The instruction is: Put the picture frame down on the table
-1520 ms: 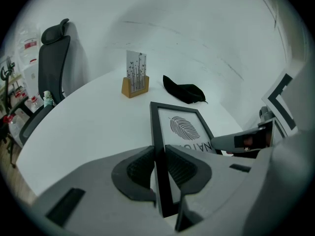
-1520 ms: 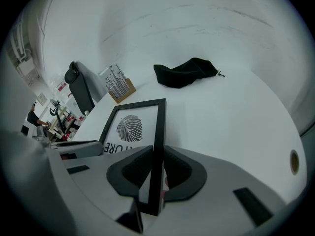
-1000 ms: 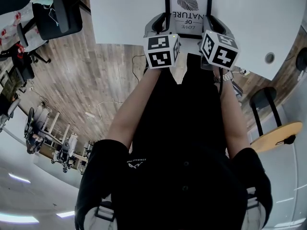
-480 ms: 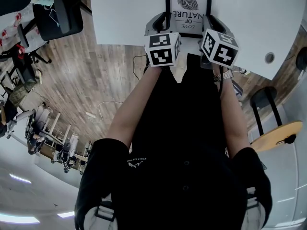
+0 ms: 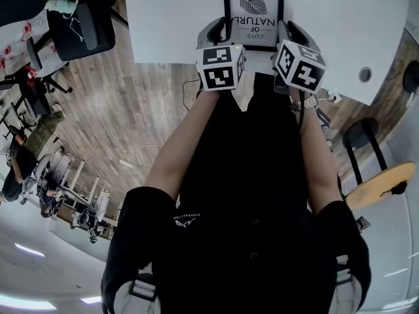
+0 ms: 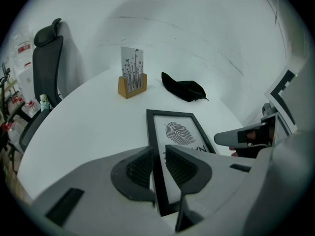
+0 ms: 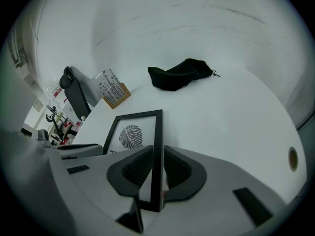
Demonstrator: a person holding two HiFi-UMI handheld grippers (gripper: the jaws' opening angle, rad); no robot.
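Note:
A black picture frame [image 5: 253, 15] with a leaf print lies face up over the white table [image 5: 177, 18], straight ahead of me. My left gripper [image 5: 220, 30] is shut on its left edge and my right gripper [image 5: 287, 31] on its right edge. In the left gripper view the jaws [image 6: 158, 167] pinch the frame's [image 6: 179, 134] dark border, and the right gripper [image 6: 244, 136] shows beyond. In the right gripper view the jaws [image 7: 157, 167] clamp the frame's [image 7: 129, 134] right border. I cannot tell whether the frame's far end touches the table.
A black cloth pouch [image 6: 183, 88] and a printed card in a wooden stand [image 6: 132, 77] sit farther back on the table. A cable hole [image 5: 364, 74] is at the table's right. An office chair [image 5: 82, 21] stands left of the table and a round wooden stool [image 5: 380, 185] at my right.
The frame and both grippers have hardly shifted; the frame's far border now shows a little more fully in the head view.

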